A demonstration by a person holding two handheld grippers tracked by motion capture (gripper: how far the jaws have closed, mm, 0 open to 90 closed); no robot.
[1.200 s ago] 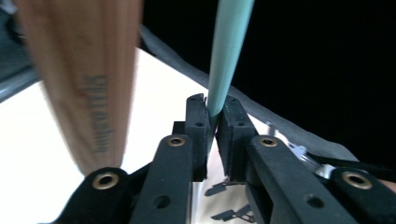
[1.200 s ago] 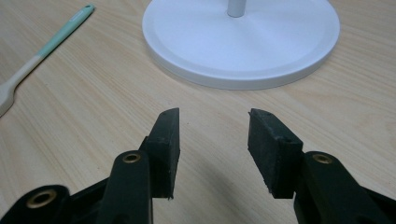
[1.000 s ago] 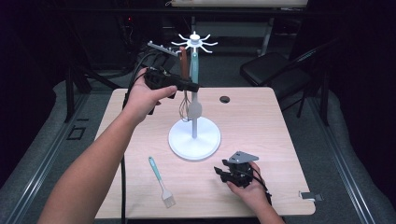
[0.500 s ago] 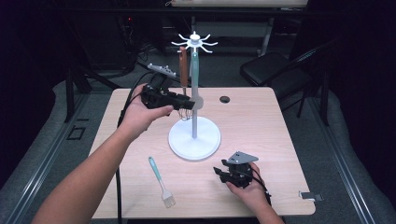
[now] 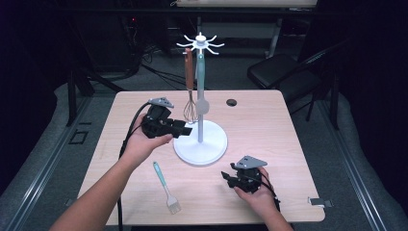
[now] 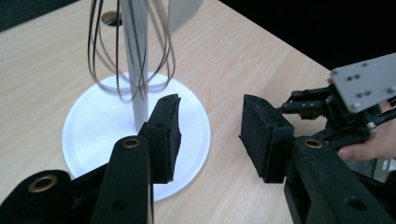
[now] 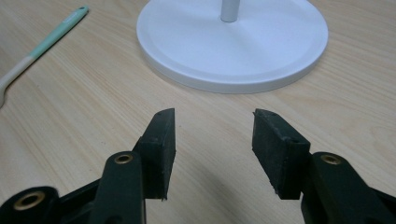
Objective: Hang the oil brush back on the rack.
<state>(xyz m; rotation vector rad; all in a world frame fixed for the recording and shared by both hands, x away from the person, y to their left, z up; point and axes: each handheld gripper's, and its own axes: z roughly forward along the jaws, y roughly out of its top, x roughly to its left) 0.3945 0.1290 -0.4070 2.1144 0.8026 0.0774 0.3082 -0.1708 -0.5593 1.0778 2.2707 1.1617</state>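
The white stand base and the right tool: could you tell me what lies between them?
Bare table separates the stand base from the right tool, in the right gripper view.

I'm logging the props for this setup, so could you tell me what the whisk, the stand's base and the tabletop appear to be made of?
The whisk looks like thin shiny metal wire loops on a reddish-brown handle, possibly wood. The stand's base is a smooth matte white disc, plastic or painted metal; I cannot tell which. The tabletop shows pale wood grain with an even sheen, likely laminate.
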